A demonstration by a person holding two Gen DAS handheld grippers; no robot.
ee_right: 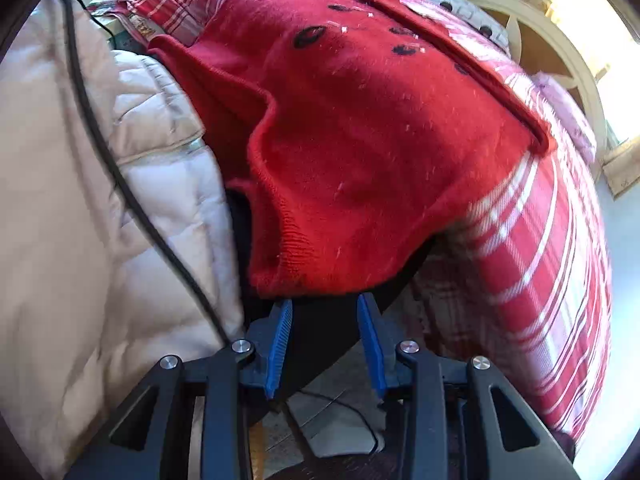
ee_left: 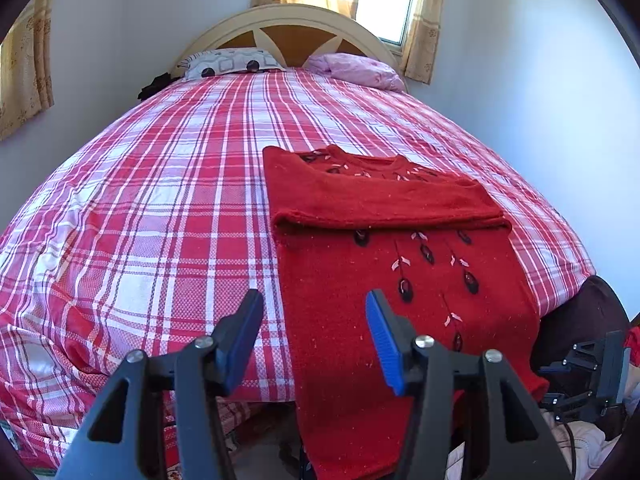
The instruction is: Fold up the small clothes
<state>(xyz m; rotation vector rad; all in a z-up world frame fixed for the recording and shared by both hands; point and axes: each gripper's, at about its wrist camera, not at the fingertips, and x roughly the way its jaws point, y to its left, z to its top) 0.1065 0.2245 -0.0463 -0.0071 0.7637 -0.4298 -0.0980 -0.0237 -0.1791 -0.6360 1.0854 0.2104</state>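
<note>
A small red knitted sweater (ee_left: 400,280) with black and pink embroidery lies on the plaid bed, its sleeves folded across the chest, its hem hanging over the near bed edge. My left gripper (ee_left: 314,308) is open and empty, held above the sweater's left side near the bed edge. My right gripper (ee_right: 325,304) is open just below the sweater's hanging hem (ee_right: 320,272), its fingertips at the hem's edge, not closed on it. The sweater (ee_right: 360,120) fills the right wrist view. The right gripper also shows at the right edge of the left wrist view (ee_left: 588,376).
The bed (ee_left: 160,200) has a red and white plaid cover, two pillows (ee_left: 232,62) and a curved headboard (ee_left: 288,24) under a window. A cream quilted coat (ee_right: 80,200) with a black cable lies left of the sweater. Floor shows below.
</note>
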